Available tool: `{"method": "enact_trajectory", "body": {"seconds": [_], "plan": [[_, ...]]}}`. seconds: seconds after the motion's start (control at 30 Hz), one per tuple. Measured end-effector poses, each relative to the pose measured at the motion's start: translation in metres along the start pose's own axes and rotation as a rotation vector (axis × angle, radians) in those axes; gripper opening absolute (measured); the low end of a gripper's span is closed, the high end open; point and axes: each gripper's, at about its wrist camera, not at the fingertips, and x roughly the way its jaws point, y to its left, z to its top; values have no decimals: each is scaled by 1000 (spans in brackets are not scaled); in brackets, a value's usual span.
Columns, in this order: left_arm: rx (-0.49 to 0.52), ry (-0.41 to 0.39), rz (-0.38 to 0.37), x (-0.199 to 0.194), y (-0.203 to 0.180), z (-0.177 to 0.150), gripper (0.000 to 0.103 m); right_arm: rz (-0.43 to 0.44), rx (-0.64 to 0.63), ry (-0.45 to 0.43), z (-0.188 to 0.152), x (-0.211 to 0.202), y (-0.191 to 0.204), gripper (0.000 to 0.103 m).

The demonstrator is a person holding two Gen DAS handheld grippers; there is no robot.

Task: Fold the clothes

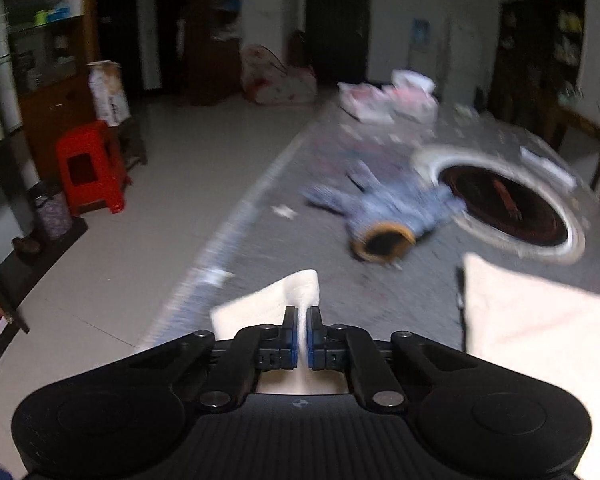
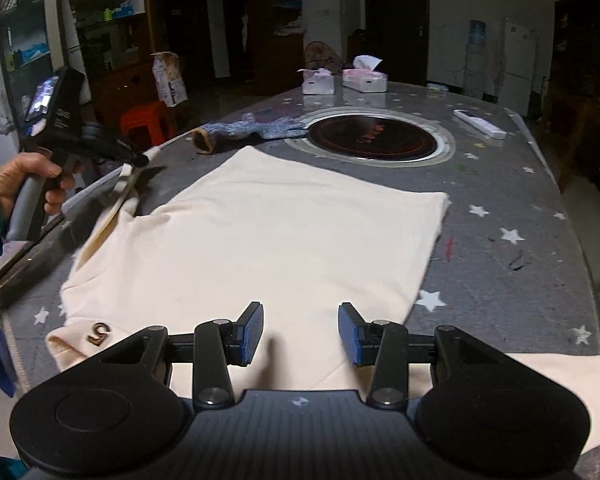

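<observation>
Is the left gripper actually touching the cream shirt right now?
Touching. In the left wrist view the left gripper is shut on a fold of the cream shirt, the cloth pinched between its blue pads. The right wrist view shows the sleeve lifted by it.

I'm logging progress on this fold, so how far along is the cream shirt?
Done: the cream shirt lies spread flat on the table. In hand: the left claw is shut on one sleeve, lifted off the table at the left edge. The right claw hangs open over the near part of the shirt, holding nothing. No completed fold shows, so nearly all the folding is left.
</observation>
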Motion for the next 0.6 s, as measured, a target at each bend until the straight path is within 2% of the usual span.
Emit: {"method": "enact_trajectory", "body": {"seconds": [0.07, 0.17, 0.4, 0.47, 0.6], "plan": [[-30, -26, 12, -15, 16, 0, 5, 33, -6, 6, 1, -1, 4, 41], [-34, -19, 29, -22, 31, -8, 5, 102, -23, 18, 2, -1, 14, 41], [-44, -4, 66, -38, 65, -26, 5, 246, -164, 44, -2, 1, 57, 42], [-32, 4, 80, -37, 67, -30, 5, 277, -210, 48, -5, 4, 70, 47], [-24, 28, 113, -30, 68, -35, 6, 313, -283, 87, -12, 12, 91, 47]]}}
